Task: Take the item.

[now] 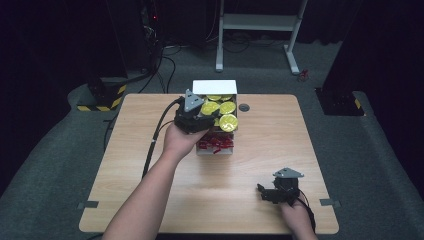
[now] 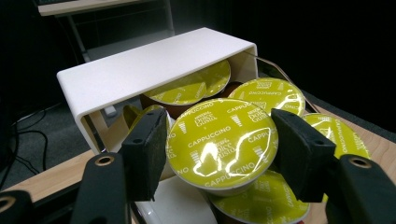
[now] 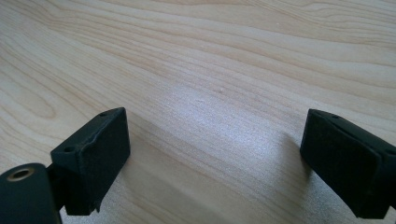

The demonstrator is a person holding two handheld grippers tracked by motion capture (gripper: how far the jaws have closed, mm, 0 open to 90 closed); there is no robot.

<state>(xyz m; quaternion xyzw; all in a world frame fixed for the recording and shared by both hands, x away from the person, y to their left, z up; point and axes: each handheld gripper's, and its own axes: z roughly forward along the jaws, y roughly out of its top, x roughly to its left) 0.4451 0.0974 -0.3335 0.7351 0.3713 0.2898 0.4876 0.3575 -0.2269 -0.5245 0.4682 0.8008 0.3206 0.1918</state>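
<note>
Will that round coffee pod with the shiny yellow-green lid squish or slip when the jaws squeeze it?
The round capsule with the glossy yellow-green foil lid sits between the left gripper jaws. Its foil top looks thin, so it probably dents easily. Its rim looks rigid, likely holding shape. Being small, it's probably light, and its smooth round side might slip.

High view: fixed cam above the person's side, looks fwd + down, takes in the whole wooden table (image 1: 210,190) plus floor and a desk frame behind — far off, things look small. Left gripper view: cam rides the left gripper (image 2: 219,149), looks along its jaws, v. close on the capsule (image 2: 222,142) and white box (image 2: 144,70); dark room behind. Right gripper view: cam on the right gripper (image 3: 215,163), aimed down at bare tabletop (image 3: 224,60), close, grain visible. Overlap: high + left views share the box (image 1: 215,87) and yellow-lidded capsules (image 1: 227,121); high + right views share table surface near the front right.
</note>
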